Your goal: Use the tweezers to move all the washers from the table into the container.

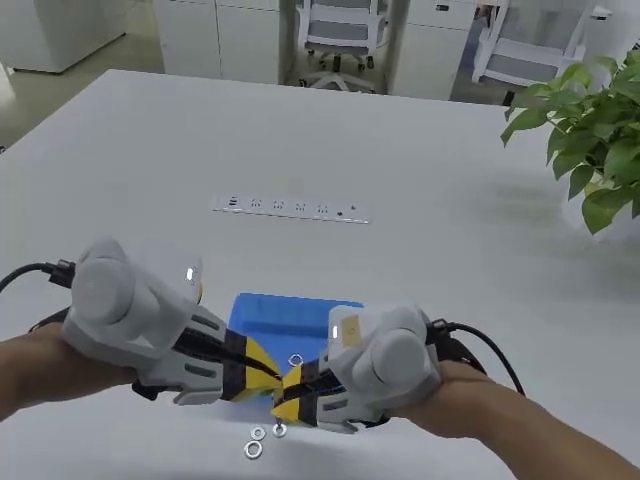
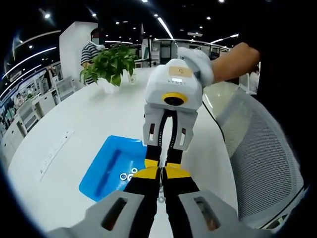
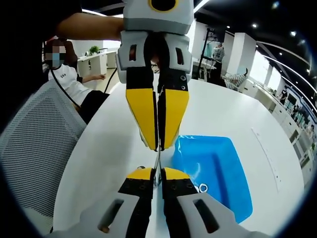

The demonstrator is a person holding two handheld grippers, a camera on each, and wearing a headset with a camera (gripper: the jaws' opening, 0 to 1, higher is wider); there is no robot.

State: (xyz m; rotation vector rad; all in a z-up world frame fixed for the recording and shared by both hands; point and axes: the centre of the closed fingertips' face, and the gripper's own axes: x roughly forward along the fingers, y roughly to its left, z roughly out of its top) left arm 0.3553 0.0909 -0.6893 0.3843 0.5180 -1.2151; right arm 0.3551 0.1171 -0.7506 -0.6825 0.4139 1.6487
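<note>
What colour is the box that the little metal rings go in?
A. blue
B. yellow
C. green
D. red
A: the container is bright blue in all three views, and a few washers already lie inside it.

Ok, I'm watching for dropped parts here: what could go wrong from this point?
The tweezers show as a thin sliver between the left hand-held gripper and the right hand-held gripper, tip to tip; they may slip or twist. Three washers lie close by on the table, so a low tip could scatter them past the blue container.
</note>
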